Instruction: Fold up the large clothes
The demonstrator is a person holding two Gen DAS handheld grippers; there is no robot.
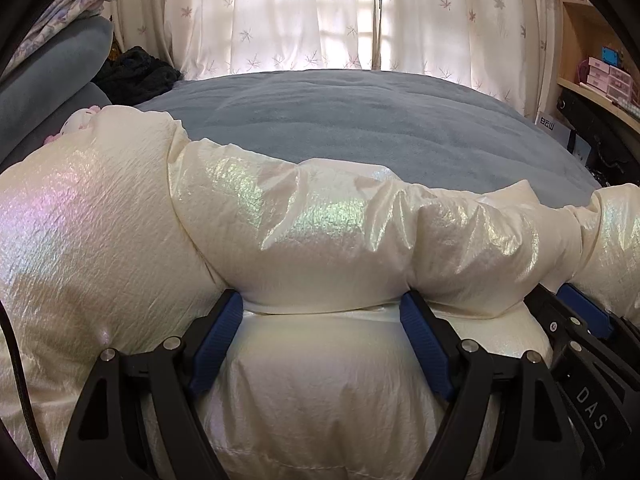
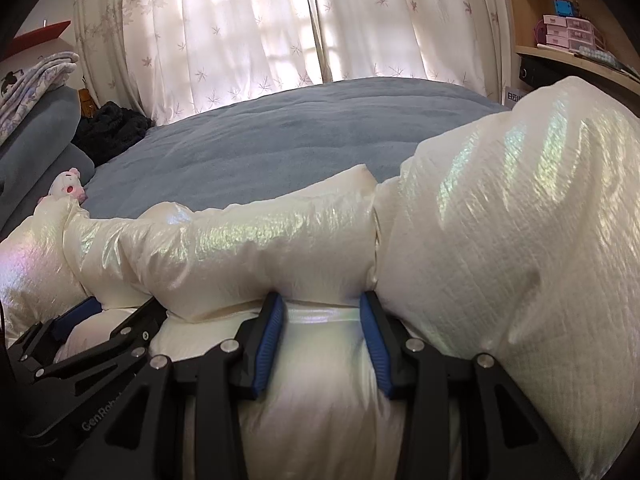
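Mostly puffy white jacket [image 1: 312,236] — both tongs' tips buried under its fold.

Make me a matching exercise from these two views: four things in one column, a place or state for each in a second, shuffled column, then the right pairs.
Things:
1. white puffer jacket
2. dark knitted garment
3. pink drawer boxes
4. small pink plush toy

Places or states:
A. on the wooden shelf at the right
B. at the bed's left edge, beside the grey pillow
C. bunched between both tools' blue pads
D. heaped at the far left corner of the blue bed, under the curtains

Pairs: 1-C, 2-D, 3-A, 4-B
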